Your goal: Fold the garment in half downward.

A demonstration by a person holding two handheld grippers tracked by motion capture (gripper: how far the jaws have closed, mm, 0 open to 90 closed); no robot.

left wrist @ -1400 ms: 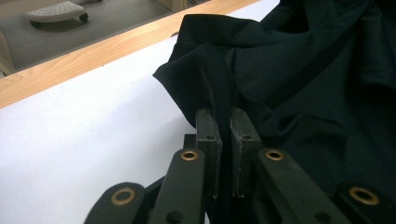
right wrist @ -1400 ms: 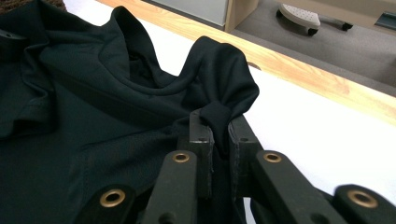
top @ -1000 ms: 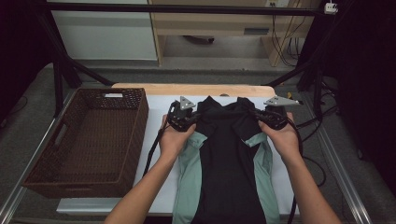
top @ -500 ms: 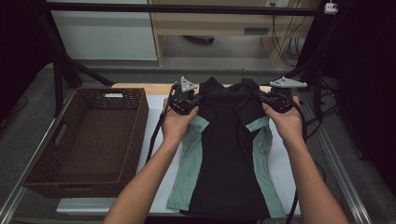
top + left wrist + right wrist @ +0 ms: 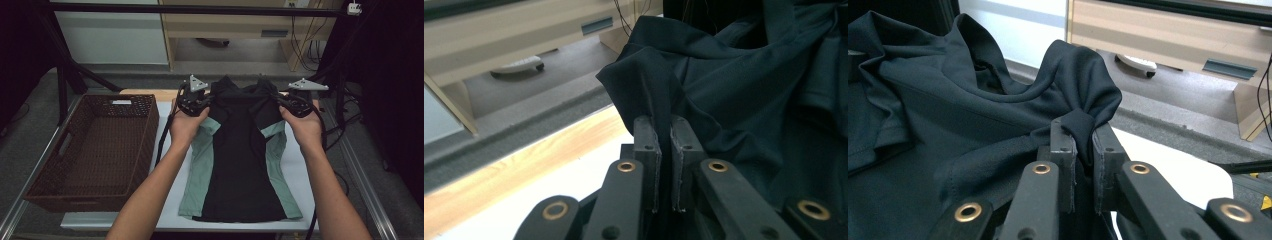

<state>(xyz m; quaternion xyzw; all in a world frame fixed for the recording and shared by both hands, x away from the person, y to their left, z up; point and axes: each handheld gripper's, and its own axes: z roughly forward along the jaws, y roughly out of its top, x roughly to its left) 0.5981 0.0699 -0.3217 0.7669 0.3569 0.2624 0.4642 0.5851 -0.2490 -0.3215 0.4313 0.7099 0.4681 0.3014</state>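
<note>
Wicker basket (image 5: 90, 150); one shirt (image 5: 242, 165); two hand-held grippers

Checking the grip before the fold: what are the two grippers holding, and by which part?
Both hold the black shirt with mint-green side panels: the left gripper and right gripper each pinch bunched black fabric at its top, one at each shoulder.

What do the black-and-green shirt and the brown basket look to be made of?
Black-and-green shirt: thin, matte knit fabric, probably synthetic; it drapes and bunches softly where pinched. Brown basket: woven wicker or rattan, judging by its plaited walls; matte finish.
</note>
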